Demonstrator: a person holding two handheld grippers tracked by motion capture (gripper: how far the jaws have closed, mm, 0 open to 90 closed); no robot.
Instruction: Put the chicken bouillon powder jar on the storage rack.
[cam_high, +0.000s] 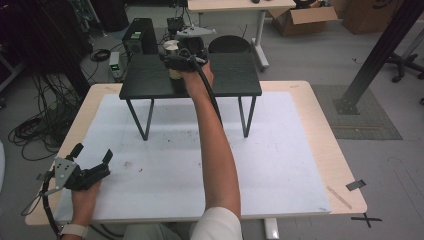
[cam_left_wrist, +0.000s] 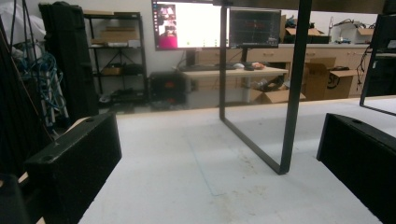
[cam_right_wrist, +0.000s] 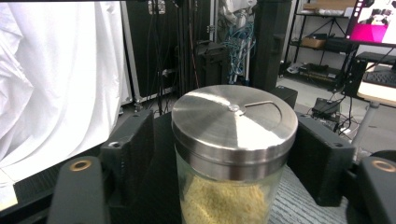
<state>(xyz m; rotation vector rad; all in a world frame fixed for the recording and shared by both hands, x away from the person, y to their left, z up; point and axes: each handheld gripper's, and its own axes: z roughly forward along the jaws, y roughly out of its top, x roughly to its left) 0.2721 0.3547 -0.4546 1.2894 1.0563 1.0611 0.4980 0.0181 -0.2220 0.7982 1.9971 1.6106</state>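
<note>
A glass jar (cam_right_wrist: 233, 158) with a steel lid (cam_right_wrist: 234, 123) stands on a small black stand (cam_high: 235, 75) at the far side of the bench (cam_high: 300, 150). The right gripper (cam_high: 175, 60) reaches over the stand, its jaws spread on either side of the jar; whether the pads touch the glass cannot be told. Yellow grains (cam_right_wrist: 224, 200) fill the jar. The left gripper (cam_high: 92, 157) rests near the bench's front left corner, jaws spread wide around nothing.
</note>
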